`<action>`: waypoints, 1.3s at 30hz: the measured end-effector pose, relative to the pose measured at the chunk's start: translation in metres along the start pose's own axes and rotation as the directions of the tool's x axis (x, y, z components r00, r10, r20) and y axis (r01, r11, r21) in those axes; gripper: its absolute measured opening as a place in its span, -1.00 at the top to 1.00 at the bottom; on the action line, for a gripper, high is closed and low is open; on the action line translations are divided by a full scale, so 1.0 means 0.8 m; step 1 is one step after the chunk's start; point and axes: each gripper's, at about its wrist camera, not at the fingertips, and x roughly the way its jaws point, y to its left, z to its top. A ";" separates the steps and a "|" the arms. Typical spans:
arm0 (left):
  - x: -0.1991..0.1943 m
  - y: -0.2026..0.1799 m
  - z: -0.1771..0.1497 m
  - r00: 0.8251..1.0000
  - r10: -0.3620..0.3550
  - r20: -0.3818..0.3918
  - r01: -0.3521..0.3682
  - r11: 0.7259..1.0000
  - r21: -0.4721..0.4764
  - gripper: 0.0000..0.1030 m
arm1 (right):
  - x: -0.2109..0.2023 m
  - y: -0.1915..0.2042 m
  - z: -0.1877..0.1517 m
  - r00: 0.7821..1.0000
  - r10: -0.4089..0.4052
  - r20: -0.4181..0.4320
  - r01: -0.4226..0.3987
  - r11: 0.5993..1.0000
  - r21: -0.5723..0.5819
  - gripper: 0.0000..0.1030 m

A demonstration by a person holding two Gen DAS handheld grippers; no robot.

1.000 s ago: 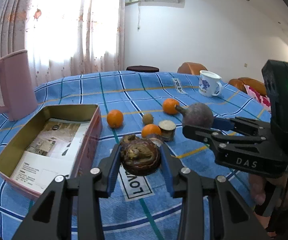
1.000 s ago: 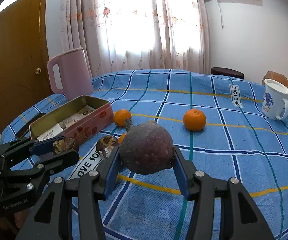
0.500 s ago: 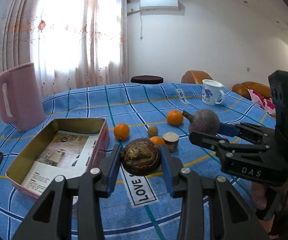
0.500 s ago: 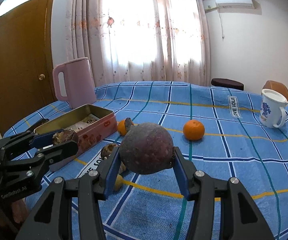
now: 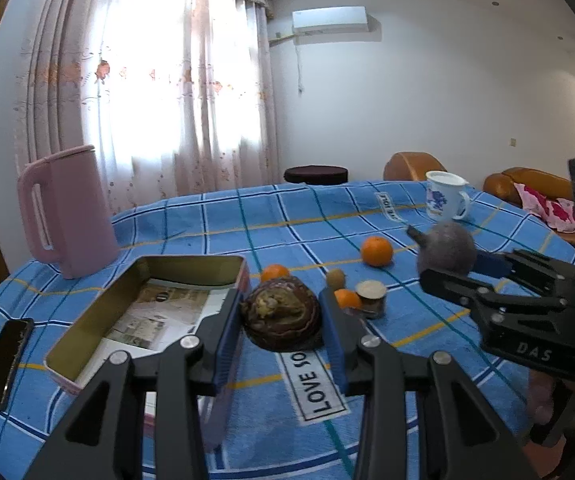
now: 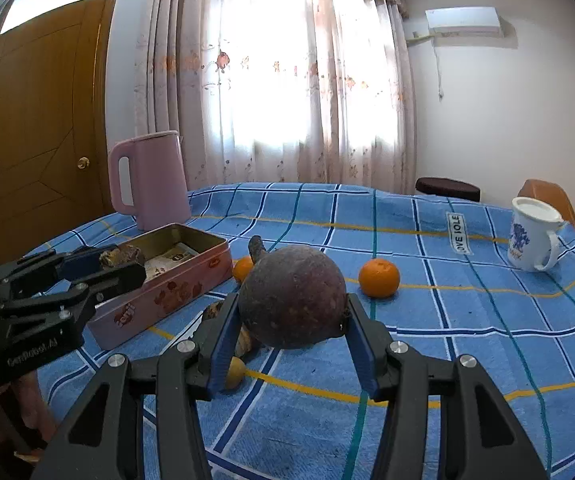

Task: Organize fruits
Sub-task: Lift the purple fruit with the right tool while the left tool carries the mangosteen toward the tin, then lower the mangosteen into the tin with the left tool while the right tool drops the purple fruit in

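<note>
The left gripper [image 5: 281,316] pinched a brown fruit [image 5: 281,312] and the right gripper [image 6: 291,308] pinched a purple fruit [image 6: 292,298] above the table, while the tin box [image 5: 191,268] held no fruit and oranges [image 6: 379,279] waited.

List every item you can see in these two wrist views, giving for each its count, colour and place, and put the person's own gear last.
Oranges: three, orange, loose on the cloth.
Small fruit: one, brownish green, beside the oranges.
Cut piece: one, brown with pale top, near the oranges.
Tin box: one, pink outside, gold inside, open, paper in it.
Jug: one, pink, behind the tin.
Mug: one, white with blue print, far right.
Phone: one, black, left edge.
Tablecloth: one, blue check.
Left gripper: shut on dark brown fruit.
Right gripper: shut on round purple fruit.
</note>
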 end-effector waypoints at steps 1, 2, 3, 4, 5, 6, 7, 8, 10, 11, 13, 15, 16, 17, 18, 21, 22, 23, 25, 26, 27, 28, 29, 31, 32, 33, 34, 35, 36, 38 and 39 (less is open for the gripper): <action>0.000 0.002 0.000 1.000 0.009 0.003 -0.009 1.000 0.002 0.22 | -0.001 0.001 0.000 1.000 -0.005 0.005 0.005 1.000 -0.006 -0.02; 0.000 0.004 0.001 1.000 0.020 0.007 -0.020 1.000 0.002 0.22 | -0.002 0.004 0.000 1.000 -0.010 0.009 0.011 1.000 -0.016 -0.02; -0.001 0.006 0.001 1.000 0.028 0.008 -0.028 1.000 -0.001 0.22 | -0.002 0.006 0.001 1.000 -0.015 0.010 0.015 1.000 -0.025 -0.02; -0.001 0.009 0.002 0.999 0.033 0.009 -0.033 0.999 -0.005 0.22 | -0.003 0.007 0.001 1.000 -0.017 0.011 0.017 0.999 -0.031 -0.02; -0.001 0.011 0.003 0.999 0.038 0.011 -0.038 0.999 -0.007 0.22 | -0.004 0.009 0.003 1.000 -0.014 0.008 0.014 0.999 -0.031 -0.02; -0.001 0.014 0.004 0.999 0.045 0.013 -0.045 0.999 -0.006 0.22 | -0.004 0.009 0.004 1.000 -0.010 0.002 0.010 1.000 -0.025 -0.02; -0.001 0.016 0.005 0.999 0.053 0.014 -0.053 0.999 -0.006 0.22 | -0.005 0.009 0.007 1.000 -0.004 -0.004 0.004 1.000 -0.015 -0.02; -0.001 0.019 0.005 0.998 0.056 0.013 -0.056 0.998 -0.008 0.22 | -0.005 0.010 0.010 1.000 0.005 -0.007 -0.005 1.000 -0.008 -0.02; 0.001 0.025 0.007 0.998 0.066 0.005 -0.066 0.998 -0.011 0.22 | -0.006 0.013 0.017 1.000 0.018 -0.010 -0.018 1.000 -0.007 -0.02; 0.001 0.027 0.008 0.998 0.070 0.003 -0.070 0.997 -0.012 0.22 | -0.005 0.016 0.023 1.000 0.025 -0.016 -0.026 1.000 -0.011 -0.02; 0.003 0.034 0.009 0.997 0.080 -0.004 -0.080 0.997 -0.014 0.22 | 0.000 0.021 0.030 0.998 0.055 -0.037 -0.056 0.998 -0.005 -0.02; 0.005 0.042 0.011 0.996 0.082 -0.016 -0.082 0.996 -0.026 0.22 | 0.006 0.029 0.037 0.996 0.073 -0.054 -0.073 0.997 -0.014 -0.02; 0.007 0.047 0.011 0.997 0.080 -0.022 -0.080 0.996 -0.031 0.22 | 0.011 0.035 0.042 0.995 0.081 -0.062 -0.083 0.996 -0.026 -0.02; 0.010 0.052 0.011 0.996 0.077 -0.033 -0.079 0.996 -0.038 0.22 | 0.015 0.040 0.046 0.994 0.089 -0.070 -0.091 0.995 -0.036 -0.02; 0.013 0.058 0.011 0.996 0.078 -0.045 -0.080 0.996 -0.044 0.22 | 0.019 0.045 0.049 0.993 0.094 -0.076 -0.097 0.994 -0.042 -0.02; 0.022 0.077 0.011 0.994 0.082 -0.072 -0.087 0.994 -0.070 0.22 | 0.038 0.059 0.061 0.989 0.108 -0.097 -0.115 0.991 -0.066 -0.02; 0.025 0.088 0.012 0.993 0.086 -0.084 -0.093 0.992 -0.086 0.22 | 0.044 0.064 0.065 0.989 0.109 -0.102 -0.117 0.990 -0.075 -0.02; 0.028 0.095 0.012 0.992 0.090 -0.090 -0.098 0.991 -0.091 0.22 | 0.052 0.070 0.068 0.988 0.111 -0.109 -0.120 0.989 -0.085 -0.02; 0.033 0.109 0.012 0.990 0.106 -0.098 -0.115 0.988 -0.098 0.22 | 0.069 0.082 0.073 0.984 0.122 -0.126 -0.135 0.986 -0.099 -0.02; 0.036 0.115 0.013 0.988 0.113 -0.103 -0.123 0.987 -0.099 0.22 | 0.076 0.086 0.074 0.983 0.125 -0.134 -0.140 0.985 -0.106 -0.02; 0.040 0.122 0.013 0.987 0.115 -0.114 -0.127 0.987 -0.103 0.22 | 0.085 0.092 0.076 0.982 0.126 -0.144 -0.143 0.983 -0.114 -0.02; 0.043 0.129 0.012 0.986 0.111 -0.121 -0.125 0.986 -0.114 0.22 | 0.092 0.097 0.076 0.980 0.129 -0.152 -0.148 0.982 -0.120 -0.02; 0.046 0.134 0.012 0.986 0.106 -0.130 -0.121 0.985 -0.119 0.22 | 0.100 0.104 0.077 0.977 0.135 -0.163 -0.156 0.980 -0.126 -0.02; 0.054 0.142 0.012 0.983 0.101 -0.153 -0.121 0.985 -0.127 0.22 | 0.116 0.116 0.078 0.973 0.141 -0.182 -0.167 0.976 -0.138 -0.02; 0.059 0.146 0.012 0.982 0.095 -0.161 -0.117 0.984 -0.132 0.22 | 0.124 0.122 0.078 0.971 0.144 -0.191 -0.172 0.974 -0.144 -0.02; 0.063 0.150 0.011 0.981 0.090 -0.171 -0.115 0.984 -0.138 0.22 | 0.132 0.128 0.078 0.968 0.149 -0.202 -0.181 0.973 -0.146 -0.02; 0.065 0.153 0.011 0.980 0.092 -0.177 -0.118 0.983 -0.140 0.22 | 0.140 0.133 0.078 0.964 0.159 -0.214 -0.192 0.971 -0.144 -0.02; 0.067 0.156 0.011 0.978 0.098 -0.182 -0.124 0.983 -0.137 0.22 | 0.146 0.137 0.078 0.961 0.162 -0.224 -0.197 0.970 -0.145 -0.02; 0.069 0.158 0.011 0.978 0.099 -0.185 -0.125 0.983 -0.134 0.22 | 0.153 0.141 0.077 0.959 0.161 -0.233 -0.199 0.968 -0.150 -0.02; 0.073 0.164 0.011 0.976 0.089 -0.198 -0.119 0.982 -0.145 0.22 | 0.168 0.150 0.074 0.952 0.163 -0.257 -0.209 0.965 -0.159 -0.02; 0.075 0.165 0.010 0.975 0.085 -0.206 -0.117 0.982 -0.146 0.22 | 0.173 0.154 0.073 0.950 0.164 -0.266 -0.212 0.964 -0.160 -0.02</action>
